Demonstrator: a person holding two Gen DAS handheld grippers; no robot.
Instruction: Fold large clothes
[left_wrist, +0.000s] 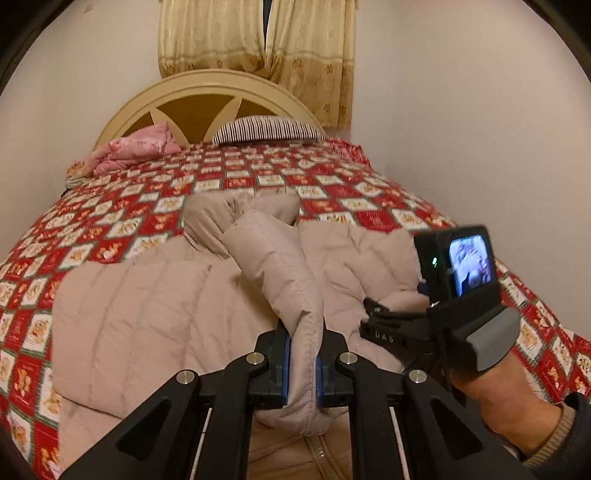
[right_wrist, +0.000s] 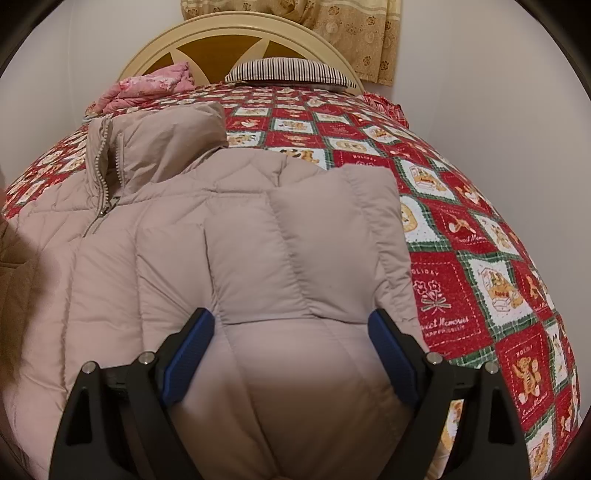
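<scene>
A beige quilted puffer jacket (left_wrist: 147, 314) lies spread front-up on the bed, its zipped collar (right_wrist: 107, 173) toward the headboard. My left gripper (left_wrist: 304, 350) is shut on one sleeve (left_wrist: 280, 266) near its cuff and holds it raised over the jacket's body. The other sleeve (right_wrist: 306, 240) lies folded onto the jacket's right side. My right gripper (right_wrist: 291, 325) stands wide open over that folded sleeve, its blue pads (right_wrist: 188, 350) on either side of the puffy fabric. In the left wrist view its camera body (left_wrist: 458, 266) and the hand (left_wrist: 491, 391) holding it sit low on the jacket.
A red patchwork quilt (right_wrist: 461, 240) covers the bed. A pink bundle (left_wrist: 133, 151) and a striped pillow (left_wrist: 269, 129) lie by the cream headboard (left_wrist: 207, 85). A patterned curtain (left_wrist: 295, 48) hangs behind. A plain wall (left_wrist: 480, 129) runs close along the bed's right side.
</scene>
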